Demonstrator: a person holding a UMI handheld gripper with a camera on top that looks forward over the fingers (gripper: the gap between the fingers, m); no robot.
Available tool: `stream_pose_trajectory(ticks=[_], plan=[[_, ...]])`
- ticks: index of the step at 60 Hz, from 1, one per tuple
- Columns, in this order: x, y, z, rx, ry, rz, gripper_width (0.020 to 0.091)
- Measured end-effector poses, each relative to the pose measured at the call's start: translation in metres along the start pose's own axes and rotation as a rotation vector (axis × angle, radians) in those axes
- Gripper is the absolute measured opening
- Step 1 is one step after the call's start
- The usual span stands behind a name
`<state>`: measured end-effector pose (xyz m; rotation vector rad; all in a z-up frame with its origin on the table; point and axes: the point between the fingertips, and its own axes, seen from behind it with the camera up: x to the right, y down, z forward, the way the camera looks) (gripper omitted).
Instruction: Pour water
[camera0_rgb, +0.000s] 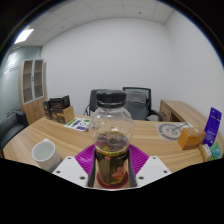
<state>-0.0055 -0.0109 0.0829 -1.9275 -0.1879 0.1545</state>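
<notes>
I see a wide wooden table (150, 133) with open room on both sides. My gripper (111, 163) holds the clear jar (110, 140), both pads pressing it. I judge I should swing left and tilt slowly over the white cup (44, 153) near the table's edge.

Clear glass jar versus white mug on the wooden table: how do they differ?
The clear glass jar stands between the gripper fingers, dark label on its lower half; the white mug sits apart, beside the gripper. The jar is see-through and taller; the mug is opaque and squat. Both stand upright, open-topped.
</notes>
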Motion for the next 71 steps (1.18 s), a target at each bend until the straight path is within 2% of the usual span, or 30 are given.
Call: stream_pose_trajectory(ticks=[4,7,9,11,12,14,18,38,48,71], plan=[[-0.001,0.0,-0.001,-0.001,-0.001,-0.009,0.0526],[-0.002,0.007,-0.001,-0.042,-0.005,0.002,0.0571],[-0.002,0.011,-0.003,-0.073,-0.004,0.012,0.0682],[0.0,0.012,-0.01,-0.089,0.002,0.018,0.0844],[0.0,0.011,-0.013,-0.097,0.009,0.018,0.0869],[0.002,0.009,-0.021,-0.11,0.031,0.013,0.0827],[0.0,0.001,-0.043,-0.121,0.072,0.007,0.086],[-0.076,-0.03,-0.219,-0.176,0.256,0.012,0.0859],[-0.119,-0.034,-0.289,-0.187,0.288,0.01,0.0857],[-0.147,-0.028,-0.341,-0.205,0.336,0.027,0.0859]])
